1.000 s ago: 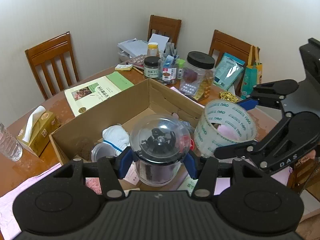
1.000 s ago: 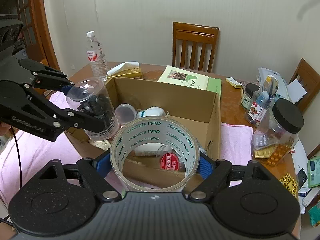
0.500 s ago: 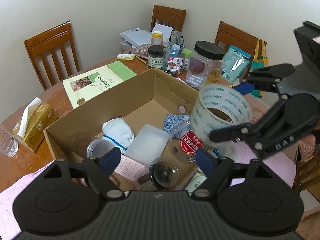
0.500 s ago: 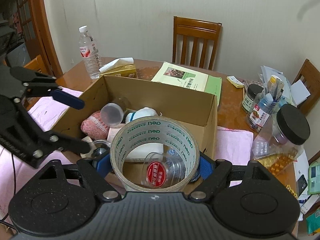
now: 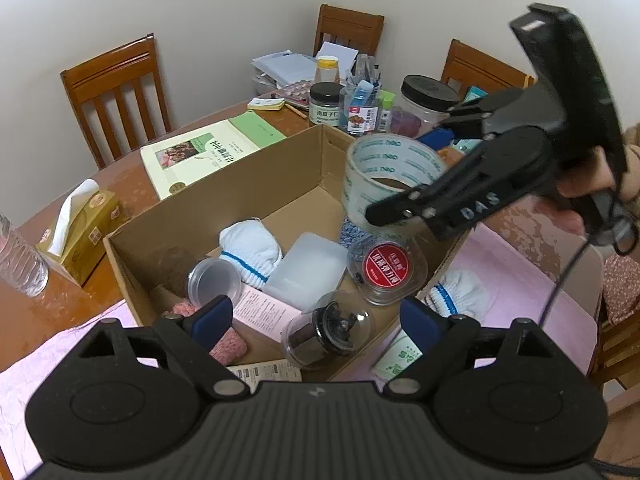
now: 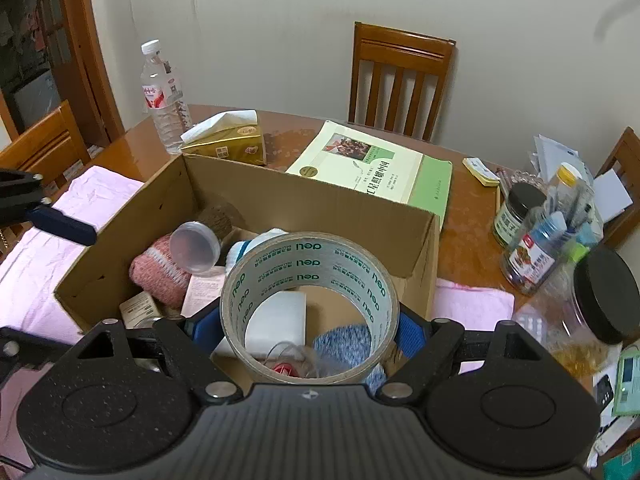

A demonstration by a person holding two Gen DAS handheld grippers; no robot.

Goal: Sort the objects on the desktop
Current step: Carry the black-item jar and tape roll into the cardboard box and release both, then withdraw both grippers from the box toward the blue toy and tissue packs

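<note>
An open cardboard box (image 5: 224, 200) holds a white glove (image 5: 250, 246), a clear cup (image 5: 214, 282), a red-lidded tub (image 5: 386, 268) and a pink knit item (image 6: 160, 272). A clear jar with a black insert (image 5: 328, 330) lies on its side at the box's near edge. Right above it my left gripper (image 5: 316, 318) is open, holding nothing. My right gripper (image 6: 308, 326) is shut on a roll of clear tape (image 6: 304, 264) and holds it over the right side of the box (image 6: 320, 204). The tape roll (image 5: 384, 172) also shows in the left wrist view.
Behind the box lie a green book (image 6: 372, 164), a tissue box (image 6: 228, 144) and a water bottle (image 6: 162, 96). Jars and pens (image 6: 548, 240) crowd the right. Pink cloth (image 5: 516, 268) with a second white glove (image 5: 460, 296) lies beside the box. Chairs ring the table.
My left gripper opened and let go of the clear jar, which now lies in the box. The right gripper carried the tape roll further over the box.
</note>
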